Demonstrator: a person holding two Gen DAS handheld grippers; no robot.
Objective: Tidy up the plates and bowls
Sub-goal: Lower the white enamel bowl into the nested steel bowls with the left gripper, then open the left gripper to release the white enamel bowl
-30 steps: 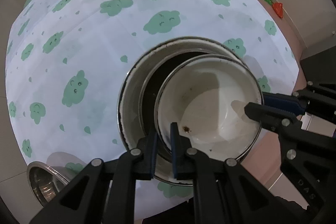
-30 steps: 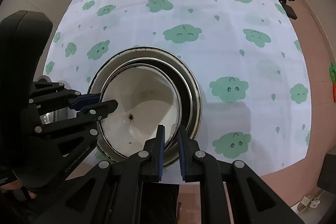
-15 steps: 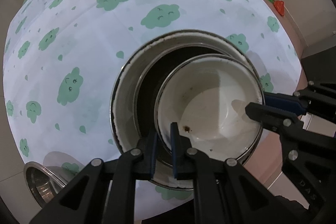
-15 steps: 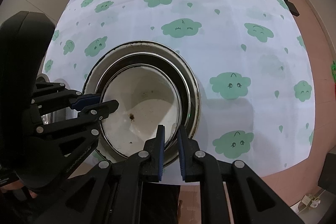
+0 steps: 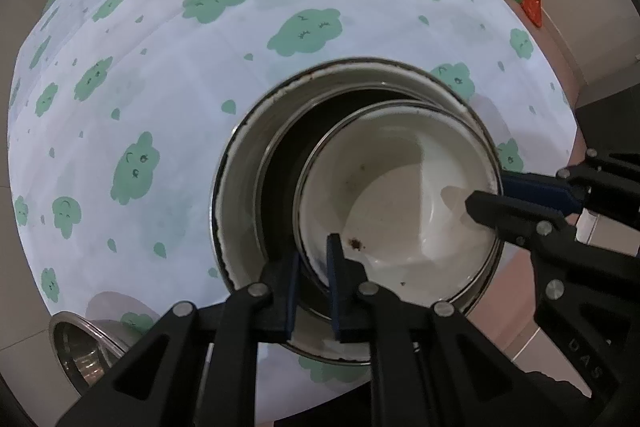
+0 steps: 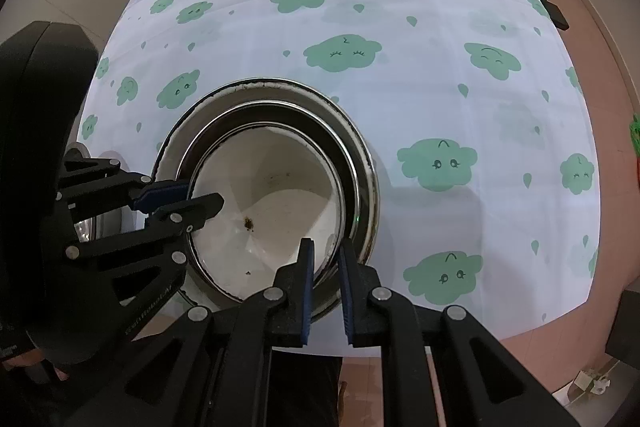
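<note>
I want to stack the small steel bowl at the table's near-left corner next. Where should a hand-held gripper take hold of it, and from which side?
Take the small steel bowl by its thin rim, coming from above with one finger inside and one outside. It sits upright and open, so the rim is the only narrow edge; the rounded wall looks too wide and slippery. The rim nearest the stacked bowls is probably easiest.

Both point straight down. The left hand-held gripper (image 5: 312, 259) jaws are opening a little around a rim; the right hand-held gripper (image 6: 324, 263) is clamped.
</note>
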